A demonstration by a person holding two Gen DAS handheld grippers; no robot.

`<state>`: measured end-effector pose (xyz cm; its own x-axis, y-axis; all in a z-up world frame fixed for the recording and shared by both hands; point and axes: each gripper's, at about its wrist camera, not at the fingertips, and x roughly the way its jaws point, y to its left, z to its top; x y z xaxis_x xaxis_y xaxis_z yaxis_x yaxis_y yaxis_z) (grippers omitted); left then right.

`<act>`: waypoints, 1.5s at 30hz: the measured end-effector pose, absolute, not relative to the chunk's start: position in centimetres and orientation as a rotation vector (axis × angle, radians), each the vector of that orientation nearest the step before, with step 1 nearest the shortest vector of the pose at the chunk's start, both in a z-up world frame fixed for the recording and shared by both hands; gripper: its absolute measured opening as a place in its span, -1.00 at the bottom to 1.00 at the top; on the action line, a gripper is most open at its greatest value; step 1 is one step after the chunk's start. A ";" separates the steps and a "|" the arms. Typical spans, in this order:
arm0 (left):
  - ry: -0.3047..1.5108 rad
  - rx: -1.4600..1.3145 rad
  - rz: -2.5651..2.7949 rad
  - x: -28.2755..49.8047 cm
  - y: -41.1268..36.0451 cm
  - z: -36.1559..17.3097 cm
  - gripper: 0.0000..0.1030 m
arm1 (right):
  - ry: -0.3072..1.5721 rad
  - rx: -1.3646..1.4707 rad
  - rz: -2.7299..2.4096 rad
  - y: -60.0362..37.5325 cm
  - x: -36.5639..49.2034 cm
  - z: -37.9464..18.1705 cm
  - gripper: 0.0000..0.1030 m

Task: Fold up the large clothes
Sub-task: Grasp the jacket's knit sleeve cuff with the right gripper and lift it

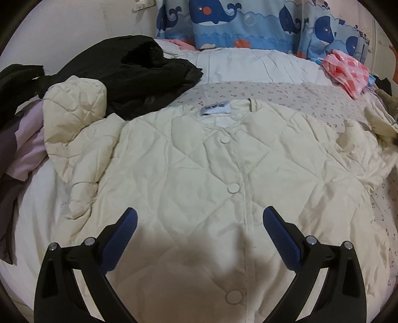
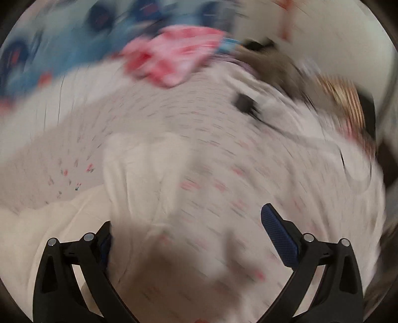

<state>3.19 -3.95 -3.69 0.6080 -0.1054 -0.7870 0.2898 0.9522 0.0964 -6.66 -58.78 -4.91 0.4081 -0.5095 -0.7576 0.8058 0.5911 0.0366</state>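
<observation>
A cream quilted jacket [image 1: 199,161] lies face up and snapped shut on the bed, collar tag away from me. Its left sleeve [image 1: 72,111] is bunched upward beside the body, and the other sleeve trails off to the right. My left gripper [image 1: 200,211] hovers open over the lower front, on either side of the snap placket, holding nothing. The right wrist view is motion-blurred. In it, my right gripper [image 2: 189,216] is open over the sheet, and a cream sleeve [image 2: 139,169] runs toward its left finger, whose tip is hidden by the fabric.
A black garment [image 1: 139,74] is heaped at the back left, beside lilac cloth [image 1: 27,149]. Blue whale-print bedding [image 1: 236,22] lines the far side. A pink patterned cloth [image 1: 348,69] lies at the back right. A small dark object with a cable [image 2: 245,103] rests on the floral sheet [image 1: 286,99].
</observation>
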 end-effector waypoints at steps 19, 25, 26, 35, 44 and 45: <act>0.899 0.186 -0.275 3.0 -4.2 -3.4 0.89 | 0.894 0.547 -0.588 -62.0 -6.2 -6.9 0.44; 0.908 0.138 -0.300 3.3 -4.2 -2.9 0.89 | 0.617 0.959 -0.399 -66.7 -7.2 -4.4 -0.54; 0.907 0.108 -0.314 3.4 -4.1 -2.5 0.89 | 0.555 1.002 -0.361 -67.5 -6.7 -3.1 -0.59; 0.863 -0.055 -0.355 3.0 -4.2 1.7 0.89 | 0.209 1.135 -0.240 -72.6 -7.5 0.7 -0.66; 0.958 0.026 -0.345 2.2 -3.4 -1.7 0.89 | 0.332 1.358 -0.189 -75.3 -13.6 -10.7 -0.04; 0.959 0.017 -0.339 2.4 -2.9 -1.8 0.89 | 0.342 1.352 -0.194 -75.4 -13.5 -10.4 0.04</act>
<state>2.42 -2.95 -1.83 0.5261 -0.2761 -0.8044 0.2914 0.9471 -0.1345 -13.52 -75.43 -10.39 0.9348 0.0594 -0.3503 0.3312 0.2111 0.9196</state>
